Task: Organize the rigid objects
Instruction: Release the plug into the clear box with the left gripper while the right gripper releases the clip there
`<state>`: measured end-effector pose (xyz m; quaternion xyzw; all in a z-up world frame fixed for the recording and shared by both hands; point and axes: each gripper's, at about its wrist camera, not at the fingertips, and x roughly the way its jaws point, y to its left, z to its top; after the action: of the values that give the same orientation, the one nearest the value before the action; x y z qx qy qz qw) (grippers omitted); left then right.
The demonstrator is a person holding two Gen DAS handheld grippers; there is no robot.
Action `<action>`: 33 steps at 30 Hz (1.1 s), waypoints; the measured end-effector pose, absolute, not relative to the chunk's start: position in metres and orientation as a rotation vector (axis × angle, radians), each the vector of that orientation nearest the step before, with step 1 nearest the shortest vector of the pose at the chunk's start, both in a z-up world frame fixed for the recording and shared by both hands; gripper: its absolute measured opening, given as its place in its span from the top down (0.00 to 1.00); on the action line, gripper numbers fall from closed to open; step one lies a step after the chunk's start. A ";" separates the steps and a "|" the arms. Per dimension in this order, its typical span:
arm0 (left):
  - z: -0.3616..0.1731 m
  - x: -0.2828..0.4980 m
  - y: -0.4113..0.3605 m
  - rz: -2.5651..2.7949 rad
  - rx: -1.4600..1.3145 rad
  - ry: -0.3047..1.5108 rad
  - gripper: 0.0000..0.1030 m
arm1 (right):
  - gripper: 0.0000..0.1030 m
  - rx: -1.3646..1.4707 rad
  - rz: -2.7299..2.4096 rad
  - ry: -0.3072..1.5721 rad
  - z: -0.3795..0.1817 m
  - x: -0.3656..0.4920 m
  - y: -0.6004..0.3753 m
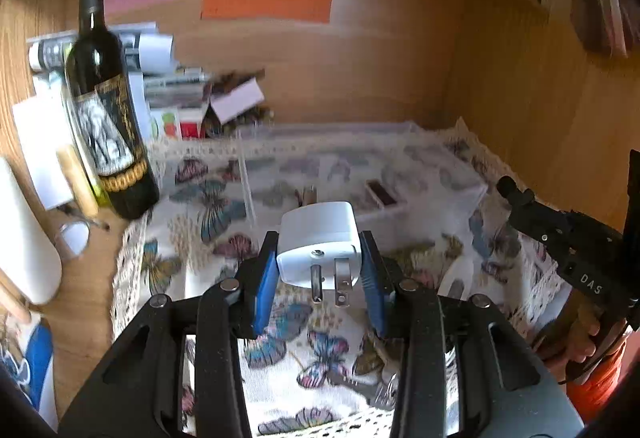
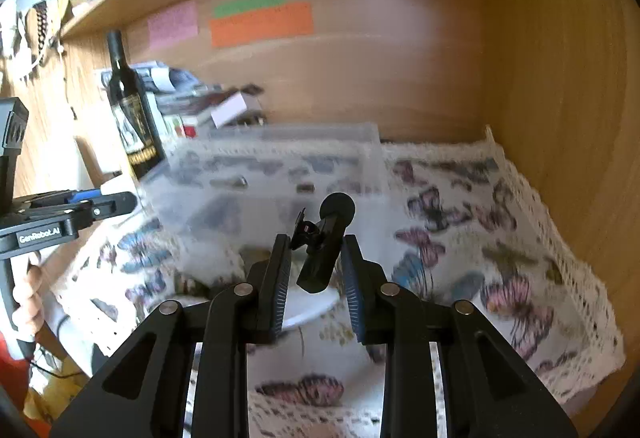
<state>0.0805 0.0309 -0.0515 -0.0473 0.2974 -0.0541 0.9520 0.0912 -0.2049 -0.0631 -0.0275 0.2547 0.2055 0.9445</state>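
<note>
So the left gripper (image 1: 319, 266) is pinching a white plug adapter (image 1: 318, 242), prongs toward the camera, up above the butterfly cloth (image 1: 320, 354). The right gripper (image 2: 314, 266) has a black clip mount (image 2: 323, 244) squeezed between its pads, just short of the clear plastic box (image 2: 280, 173).

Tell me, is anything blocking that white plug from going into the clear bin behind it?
Nothing visible does. The plug, held in the left hand-held gripper, hangs above the cloth, with the open-topped bin just beyond it.
</note>
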 end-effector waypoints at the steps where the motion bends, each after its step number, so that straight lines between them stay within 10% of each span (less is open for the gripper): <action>1: -0.048 0.082 0.030 -0.108 -0.096 0.593 0.63 | 0.77 -0.057 0.424 0.505 -0.059 0.093 -0.203; 33: -0.079 0.215 -0.012 -0.131 -0.049 0.793 0.63 | 0.77 -0.163 0.462 0.644 -0.071 0.208 -0.160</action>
<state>0.2151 -0.0124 -0.0790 -0.0238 0.3860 -0.0635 0.9200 0.2077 -0.1602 -0.0711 -0.0795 0.3134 0.2247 0.9192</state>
